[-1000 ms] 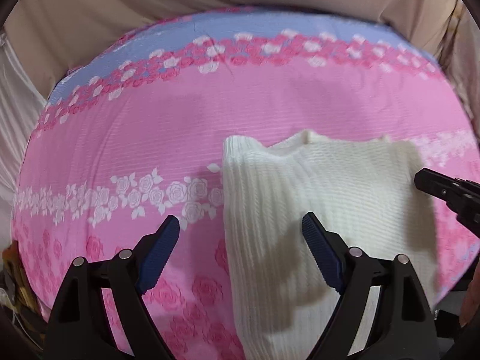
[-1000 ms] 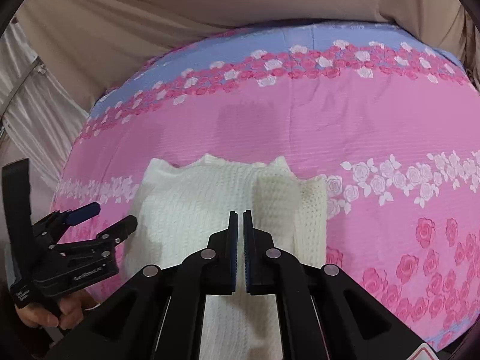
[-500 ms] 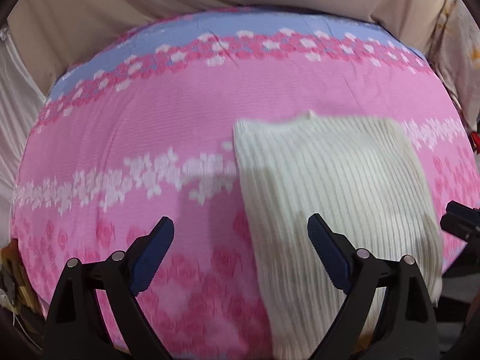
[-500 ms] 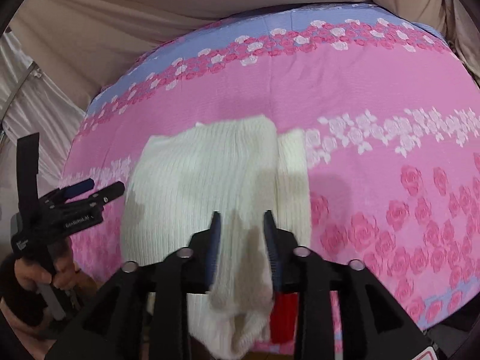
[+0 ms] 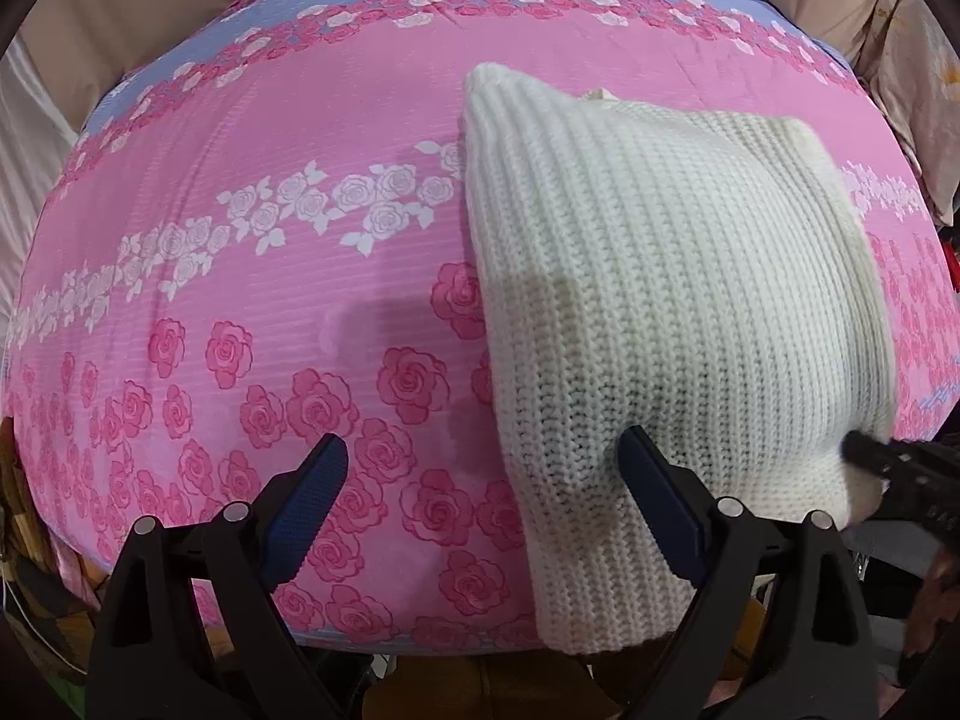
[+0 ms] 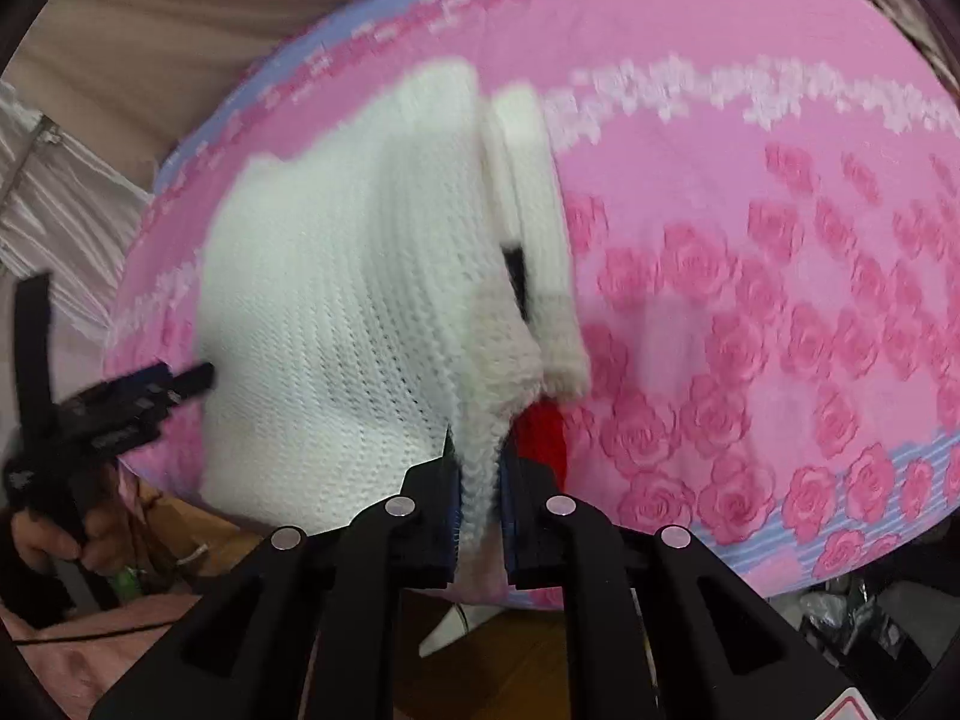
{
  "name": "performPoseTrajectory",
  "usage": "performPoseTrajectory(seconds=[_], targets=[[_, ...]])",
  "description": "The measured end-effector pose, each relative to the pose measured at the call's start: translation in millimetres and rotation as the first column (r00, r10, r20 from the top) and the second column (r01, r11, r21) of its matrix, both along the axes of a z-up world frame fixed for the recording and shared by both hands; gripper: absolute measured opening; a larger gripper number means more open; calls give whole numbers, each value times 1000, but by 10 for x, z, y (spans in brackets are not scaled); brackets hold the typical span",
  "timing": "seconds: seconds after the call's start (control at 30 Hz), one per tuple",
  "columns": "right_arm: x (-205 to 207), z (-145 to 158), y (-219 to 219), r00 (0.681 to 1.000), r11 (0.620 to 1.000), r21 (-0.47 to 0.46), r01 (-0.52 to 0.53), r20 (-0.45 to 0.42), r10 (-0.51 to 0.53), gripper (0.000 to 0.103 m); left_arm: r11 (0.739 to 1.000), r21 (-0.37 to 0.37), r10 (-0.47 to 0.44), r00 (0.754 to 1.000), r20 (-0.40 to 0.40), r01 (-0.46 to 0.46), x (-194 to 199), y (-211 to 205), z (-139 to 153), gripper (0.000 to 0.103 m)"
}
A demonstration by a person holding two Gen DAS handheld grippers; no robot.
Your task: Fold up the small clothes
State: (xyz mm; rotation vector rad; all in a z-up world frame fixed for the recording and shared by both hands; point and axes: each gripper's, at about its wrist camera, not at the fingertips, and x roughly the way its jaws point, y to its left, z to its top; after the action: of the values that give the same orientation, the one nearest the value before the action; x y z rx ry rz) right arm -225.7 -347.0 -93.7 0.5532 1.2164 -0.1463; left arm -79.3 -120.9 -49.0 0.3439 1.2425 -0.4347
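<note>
Since the earlier frames, the right gripper (image 6: 480, 498) had gone from closed on nothing, to slightly parted, to clamped on the near edge of the white knitted garment (image 5: 660, 312); the garment had also slid nearer the front edge of the pink rose-patterned bedspread (image 5: 270, 276). The left gripper (image 5: 480, 504) had stayed wide open throughout.

The garment lay folded on the bedspread, its ribbed knit running lengthwise, and its near end hung over the bedspread's front edge. In the right wrist view, a bunched fold of the knit rose between the right gripper's two blue-padded fingers (image 6: 451, 516), which pressed it from both sides. A narrower folded strip (image 6: 534, 198) of the same knit lay along the garment's right side.

In the left wrist view, the left gripper hovered above the bedspread, fingers spread far apart and holding nothing; its right finger (image 5: 660, 510) overlapped the garment's near left part, while the other sat over bare bedspread. A beige cloth backdrop (image 5: 150, 6) stood beyond the bedspread's far edge. Something red (image 6: 540, 435) showed just beside the garment's pinched edge; what it was could not be told.
</note>
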Motion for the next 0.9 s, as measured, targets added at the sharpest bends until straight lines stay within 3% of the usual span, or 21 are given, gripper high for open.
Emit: performPoseTrajectory(seconds=[0.07,0.2,0.33,0.4,0.5,0.6,0.67,0.7,0.83,0.9], targets=[[-19,-77,18,1000,1000,3,10,19,-10,11,1000,6,1,1000,11,-1,10,-5,14,90],[59,64,29,1000,999,-33,12,13,-12,22,1000,5,7,1000,14,-7,12,1,26,90],[46,412,26,997,995,-89,35,75,-29,40,1000,10,6,999,50,-6,-1,-7,110,89],[125,613,23,991,990,-137,42,130,-24,43,1000,-1,13,998,66,-13,17,-19,162,88],[370,665,52,988,988,-152,15,156,9,43,999,-13,32,997,64,-31,81,-49,168,88],[603,436,28,991,991,-137,-5,134,24,43,999,-19,42,998,50,-41,159,-75,97,90],[709,188,-20,996,995,-99,-13,89,21,25,999,-16,43,998,42,-42,192,-89,55,90],[745,163,-43,995,996,-85,-9,96,17,22,999,-16,42,998,42,-41,197,-91,60,90],[622,575,-104,974,995,-96,27,225,-5,17,999,-28,43,998,42,-42,213,-91,66,91],[581,503,-195,977,995,-80,60,208,-42,17,998,-34,49,999,22,-48,221,-114,7,92]])
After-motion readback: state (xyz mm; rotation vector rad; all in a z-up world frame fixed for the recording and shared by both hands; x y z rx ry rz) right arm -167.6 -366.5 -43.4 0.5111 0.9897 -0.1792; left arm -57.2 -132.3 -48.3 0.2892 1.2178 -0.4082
